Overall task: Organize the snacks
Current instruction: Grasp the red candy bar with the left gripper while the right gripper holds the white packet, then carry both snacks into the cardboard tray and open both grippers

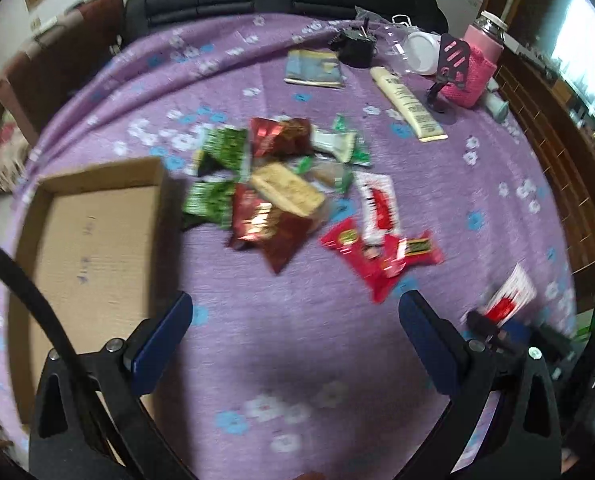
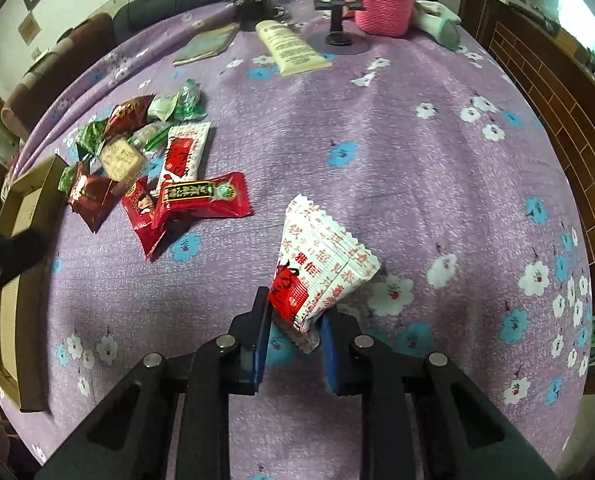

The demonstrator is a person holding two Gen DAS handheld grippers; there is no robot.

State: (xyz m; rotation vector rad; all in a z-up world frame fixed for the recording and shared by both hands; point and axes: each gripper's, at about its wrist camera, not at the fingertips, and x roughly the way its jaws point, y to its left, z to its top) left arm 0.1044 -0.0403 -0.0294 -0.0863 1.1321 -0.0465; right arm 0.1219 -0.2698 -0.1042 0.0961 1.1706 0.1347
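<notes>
The purple flower-printed tablecloth [image 2: 377,152] covers the whole table, and every place below is given from the shallow brown cardboard box [image 1: 97,248] lying at its left side, which looks empty. Just right of the box lies the loose heap of wrapped snacks [image 1: 273,184]: green, dark red, cream and bright red packets, overlapping one another, the nearest ones almost touching the box wall. Far beyond the heap from the box stand things that are no part of the job: a pink knitted bottle sleeve [image 1: 477,76], a black phone stand [image 1: 449,68] and a cream squeeze tube [image 1: 409,106].

Well right of the box, past the heap, the right gripper [image 2: 293,332] is clamped on the lower corner of a white-and-red printed snack packet [image 2: 321,264], held clear of the cloth. The left gripper [image 1: 297,320] hangs with its jaws spread wide and nothing between them, just beside the box's near right wall.

The hold is only on a thin corner, so the packet could twist or slip out on the way across, I judge. The heap lies between packet and box, and a low carry would drag through it; the left gripper also sits close to that path.
</notes>
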